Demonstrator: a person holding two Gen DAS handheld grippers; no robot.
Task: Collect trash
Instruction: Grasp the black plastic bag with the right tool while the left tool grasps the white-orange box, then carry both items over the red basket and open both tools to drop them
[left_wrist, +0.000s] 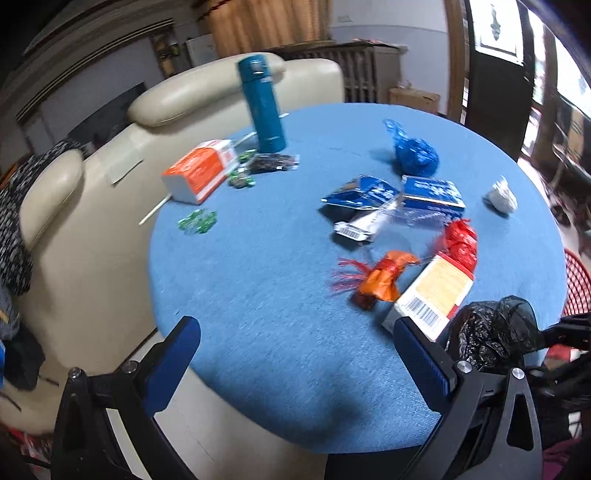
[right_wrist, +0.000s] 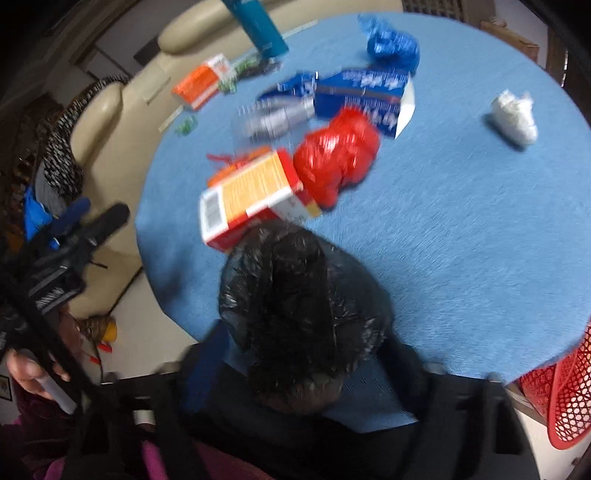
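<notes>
Trash lies on a round blue table: an orange wrapper, a red-and-white box, a red bag, blue packets, a blue bag, a white wad. My left gripper is open and empty above the table's near edge. My right gripper is shut on a crumpled black plastic bag, held over the near edge next to the box. The black bag also shows in the left wrist view.
A teal bottle, an orange-and-white carton and green candy wrappers sit at the table's far left. A cream sofa stands to the left. A red mesh basket stands at the right below the table edge.
</notes>
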